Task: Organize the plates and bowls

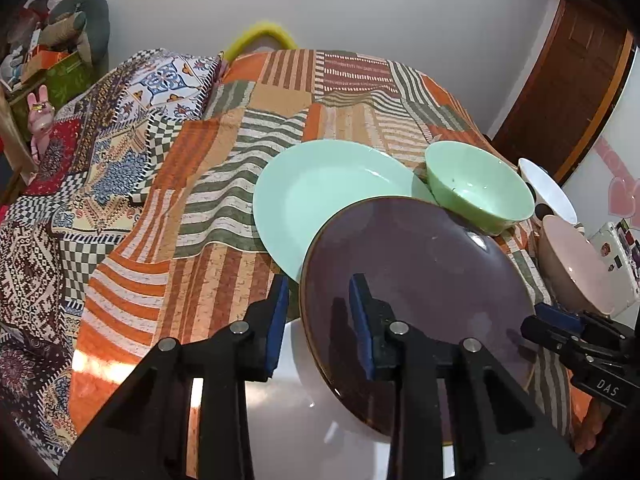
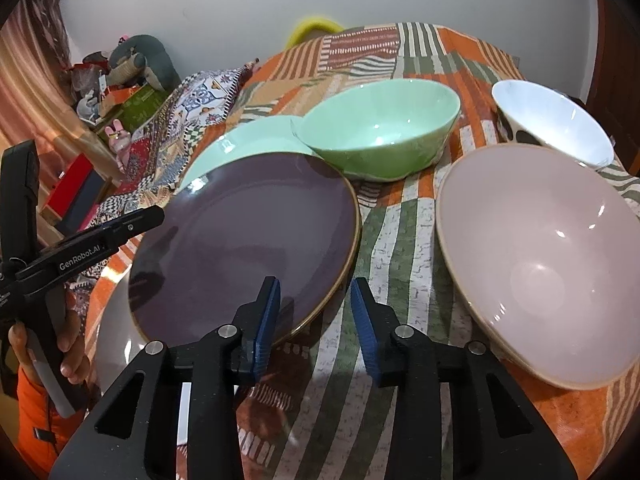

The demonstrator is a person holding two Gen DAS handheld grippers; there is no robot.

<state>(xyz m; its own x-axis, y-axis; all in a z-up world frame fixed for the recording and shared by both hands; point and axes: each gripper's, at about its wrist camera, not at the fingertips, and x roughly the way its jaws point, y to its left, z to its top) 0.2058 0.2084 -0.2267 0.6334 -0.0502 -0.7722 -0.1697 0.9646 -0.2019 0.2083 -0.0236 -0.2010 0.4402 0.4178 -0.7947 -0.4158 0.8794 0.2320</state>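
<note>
A purple plate (image 1: 420,280) (image 2: 248,236) lies tilted, its far edge on a mint plate (image 1: 328,196) (image 2: 240,144) and its near edge over a white plate (image 1: 276,408) (image 2: 114,320). My left gripper (image 1: 318,308) is open, its jaws astride the purple plate's left rim. My right gripper (image 2: 314,308) is open, its jaws astride the plate's right rim. A green bowl (image 1: 480,184) (image 2: 380,128), a pink bowl (image 1: 576,272) (image 2: 540,256) and a white bowl (image 1: 548,188) (image 2: 552,120) stand to the right.
Everything rests on a bed with an orange striped quilt (image 1: 200,240) (image 2: 400,240). A patterned blanket (image 1: 80,168) covers its left side. Toys and boxes (image 1: 52,40) stand far left. A wooden door (image 1: 560,92) is at the right.
</note>
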